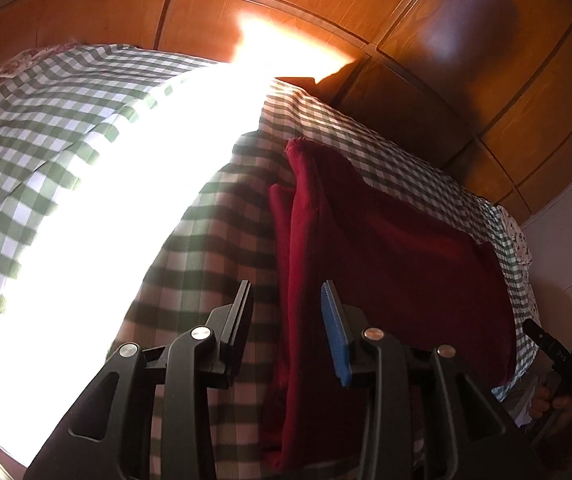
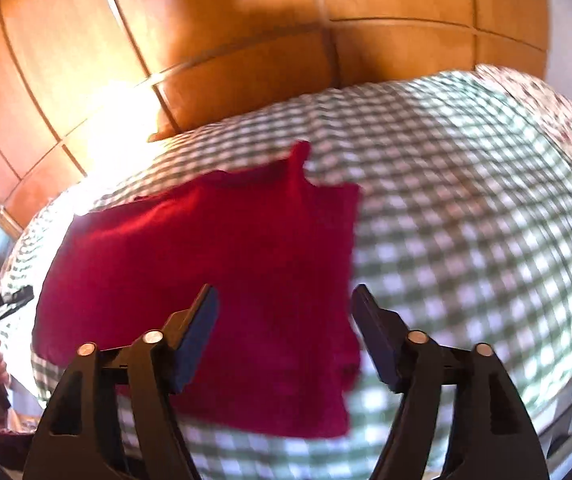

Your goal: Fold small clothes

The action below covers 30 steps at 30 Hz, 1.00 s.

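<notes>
Hovering above one red garment [image 2: 214, 264], the left gripper [image 1: 286, 300] and right gripper [image 2: 284, 304] stand spread (holding nothing).

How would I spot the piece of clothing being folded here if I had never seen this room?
Look for the bed with the green and white checked cover in front of the wooden panelled wall. Lying flat on that cover is a dark red knitted garment, partly folded, with a narrow strip sticking up at its far edge. It is the only plain-coloured thing on the checks.
</notes>
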Each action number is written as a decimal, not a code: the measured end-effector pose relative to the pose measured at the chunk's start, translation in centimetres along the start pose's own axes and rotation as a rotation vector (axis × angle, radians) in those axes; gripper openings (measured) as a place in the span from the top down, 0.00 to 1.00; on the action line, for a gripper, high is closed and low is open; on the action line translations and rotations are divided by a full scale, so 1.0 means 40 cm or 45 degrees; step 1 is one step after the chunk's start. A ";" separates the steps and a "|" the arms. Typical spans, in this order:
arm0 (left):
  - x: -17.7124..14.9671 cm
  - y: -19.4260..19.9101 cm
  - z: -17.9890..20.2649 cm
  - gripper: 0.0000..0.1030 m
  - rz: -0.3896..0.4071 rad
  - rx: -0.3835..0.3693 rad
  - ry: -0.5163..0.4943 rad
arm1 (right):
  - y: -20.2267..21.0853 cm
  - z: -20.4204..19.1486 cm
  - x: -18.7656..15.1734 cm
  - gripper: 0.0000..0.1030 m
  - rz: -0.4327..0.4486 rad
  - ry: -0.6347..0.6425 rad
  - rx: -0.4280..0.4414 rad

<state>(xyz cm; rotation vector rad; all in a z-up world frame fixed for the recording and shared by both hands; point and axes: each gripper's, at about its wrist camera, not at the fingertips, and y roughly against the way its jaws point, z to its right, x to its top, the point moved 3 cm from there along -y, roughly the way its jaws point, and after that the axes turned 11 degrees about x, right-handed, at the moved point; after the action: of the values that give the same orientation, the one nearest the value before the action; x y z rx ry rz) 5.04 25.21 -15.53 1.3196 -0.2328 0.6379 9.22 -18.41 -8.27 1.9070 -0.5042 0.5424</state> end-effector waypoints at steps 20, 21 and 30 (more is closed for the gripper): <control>0.129 -0.099 0.163 0.56 0.185 0.432 -0.118 | -0.236 -0.079 0.001 0.21 -0.016 0.132 -0.047; 0.129 -0.076 0.175 0.51 0.225 0.429 -0.142 | -0.237 -0.082 0.000 0.21 -0.012 0.136 -0.055; 0.107 0.018 0.263 0.43 0.348 0.365 -0.302 | -0.232 -0.086 0.020 0.20 -0.064 0.128 -0.070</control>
<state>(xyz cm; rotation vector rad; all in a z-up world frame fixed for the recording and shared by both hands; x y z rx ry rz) 10.12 16.60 -10.07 1.6585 -0.5375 0.7644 14.66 -11.88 -13.38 1.8250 -0.4011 0.5829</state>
